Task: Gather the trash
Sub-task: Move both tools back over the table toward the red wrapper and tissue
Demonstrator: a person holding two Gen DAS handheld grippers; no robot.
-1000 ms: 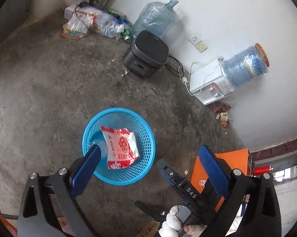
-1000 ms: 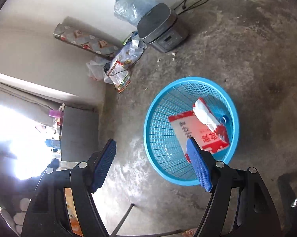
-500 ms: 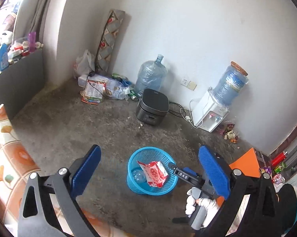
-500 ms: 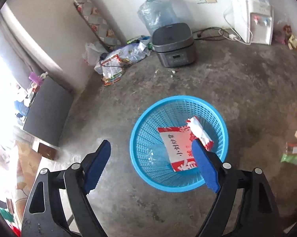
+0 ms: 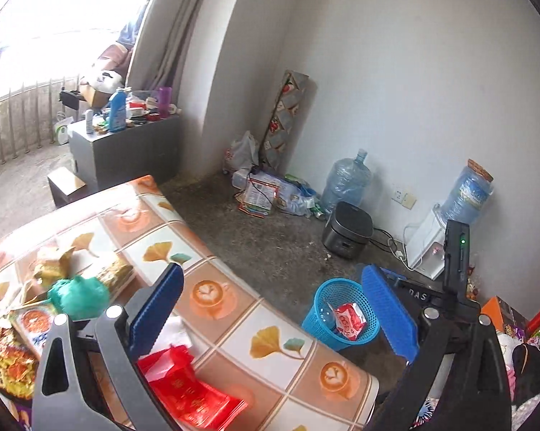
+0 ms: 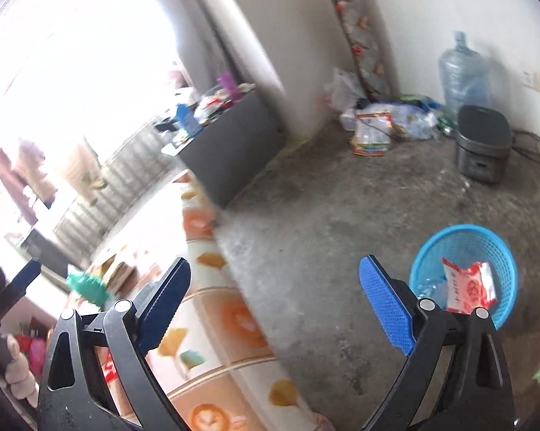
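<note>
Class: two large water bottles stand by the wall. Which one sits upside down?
The water bottle mounted on the white dispenser; the other bottle stands neck-up on the floor.

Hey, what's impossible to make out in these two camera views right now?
- Left wrist view: the red packet on the table is partly behind the left hand-held gripper.
- Right wrist view: table clutter is motion-blurred; the window is overexposed.
- Both views: the basket bottom is hidden under the red-and-white wrapper.
</note>
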